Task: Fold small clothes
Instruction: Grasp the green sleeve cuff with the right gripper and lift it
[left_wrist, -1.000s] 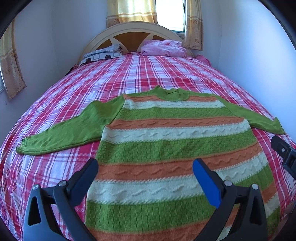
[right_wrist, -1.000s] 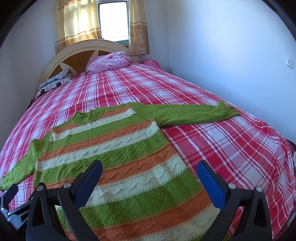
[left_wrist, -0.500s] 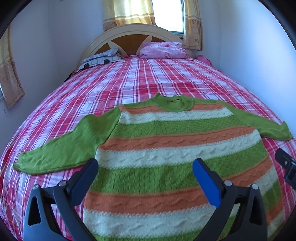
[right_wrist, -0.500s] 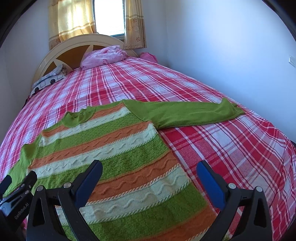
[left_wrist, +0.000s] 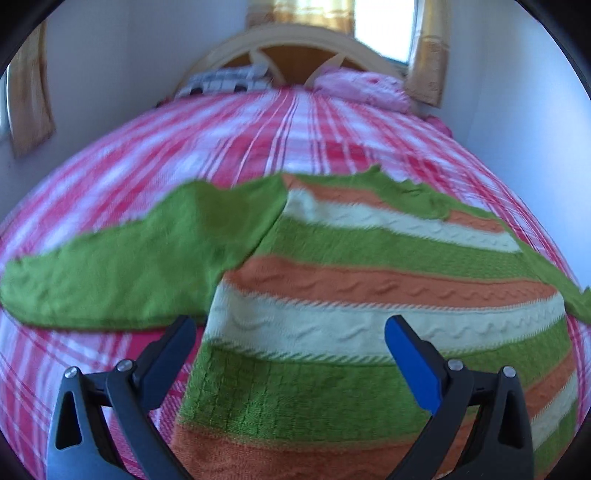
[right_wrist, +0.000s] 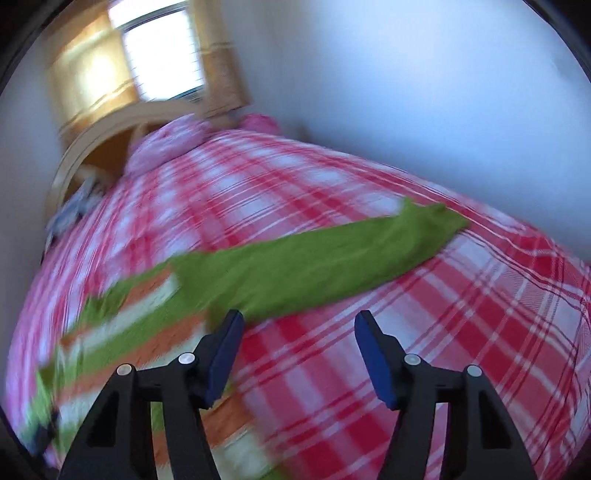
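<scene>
Right tool (right_wrist: 297, 332) nearer sleeve (right_wrist: 325, 258) now

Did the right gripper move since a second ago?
Yes. The right gripper swung right, off the sweater's striped body toward its green sleeve; the fixed headboard slid left and tilted in the right wrist view.

Red plaid bedspread (left_wrist: 258, 147), pink pillow (left_wrist: 362, 86), wooden headboard (left_wrist: 295, 40), yellow curtains (right_wrist: 88, 85).

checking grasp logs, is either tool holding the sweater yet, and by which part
Nothing is held. The left tool is open over the striped sweater, and the right tool is open near its green sleeve.
</scene>
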